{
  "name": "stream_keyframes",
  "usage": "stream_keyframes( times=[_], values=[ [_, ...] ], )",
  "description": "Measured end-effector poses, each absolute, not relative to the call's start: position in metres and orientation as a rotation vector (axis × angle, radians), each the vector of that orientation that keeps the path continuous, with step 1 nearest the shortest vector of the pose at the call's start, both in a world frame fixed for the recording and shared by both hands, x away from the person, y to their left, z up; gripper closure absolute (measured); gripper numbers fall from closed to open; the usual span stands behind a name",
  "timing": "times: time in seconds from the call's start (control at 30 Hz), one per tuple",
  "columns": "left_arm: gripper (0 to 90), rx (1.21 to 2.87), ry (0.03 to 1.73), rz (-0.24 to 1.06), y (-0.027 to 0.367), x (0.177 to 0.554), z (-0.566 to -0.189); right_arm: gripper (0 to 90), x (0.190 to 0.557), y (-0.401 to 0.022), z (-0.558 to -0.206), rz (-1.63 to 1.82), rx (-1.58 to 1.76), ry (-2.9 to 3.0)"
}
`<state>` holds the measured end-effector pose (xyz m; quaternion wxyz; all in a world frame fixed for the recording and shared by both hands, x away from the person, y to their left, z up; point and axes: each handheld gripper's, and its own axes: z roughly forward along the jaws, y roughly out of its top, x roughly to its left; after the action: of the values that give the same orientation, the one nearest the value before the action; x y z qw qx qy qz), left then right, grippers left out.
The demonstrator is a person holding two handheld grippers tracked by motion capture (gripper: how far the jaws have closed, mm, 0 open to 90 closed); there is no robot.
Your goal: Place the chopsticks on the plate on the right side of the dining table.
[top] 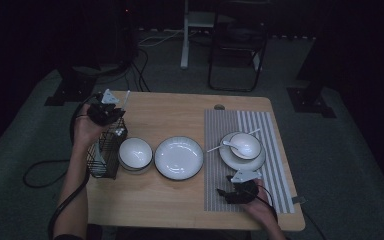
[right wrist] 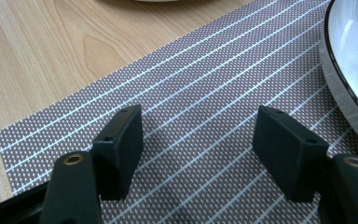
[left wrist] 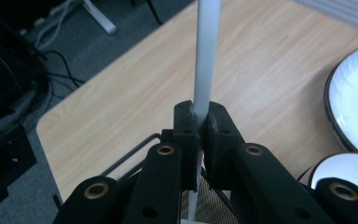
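My left gripper (top: pixel 114 114) hangs over a black wire utensil basket (top: pixel 104 155) at the table's left edge. In the left gripper view the left gripper (left wrist: pixel 201 123) is shut on a thin white stick (left wrist: pixel 207 56), which runs up past the pads and down toward the basket's rim (left wrist: pixel 135 156). The stick's top (top: pixel 126 98) pokes out above the hand. My right gripper (top: pixel 224 192) rests low over a grey striped placemat (top: pixel 220 125) at the front right. In the right gripper view the right gripper (right wrist: pixel 198 140) stands open with only the placemat (right wrist: pixel 205 84) between its jaws.
A small white bowl (top: pixel 135 154) stands beside the basket, and a wider white dish (top: pixel 179 157) sits mid-table. On the placemat a plate (top: pixel 230 159) carries a bowl (top: pixel 246 145) and a white spoon (top: pixel 225 145). The plate's rim (right wrist: pixel 349 60) lies close to my right jaw.
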<state>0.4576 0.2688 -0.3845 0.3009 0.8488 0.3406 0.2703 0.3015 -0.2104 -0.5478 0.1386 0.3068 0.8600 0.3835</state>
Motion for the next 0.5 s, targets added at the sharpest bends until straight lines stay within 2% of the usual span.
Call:
stream_keyframes(
  times=[0.37, 0.5],
  values=[
    [85.1, 2.064, 0.818, 0.757, 0.275, 0.433, -0.361, 32.9, 0.302, -0.21, -0.548, 1.109, 0.887, 2.487],
    [85.0, 2.042, 0.785, 0.798, 0.271, 0.425, -0.351, 32.9, 0.302, -0.21, -0.548, 1.109, 0.887, 2.486]
  ],
)
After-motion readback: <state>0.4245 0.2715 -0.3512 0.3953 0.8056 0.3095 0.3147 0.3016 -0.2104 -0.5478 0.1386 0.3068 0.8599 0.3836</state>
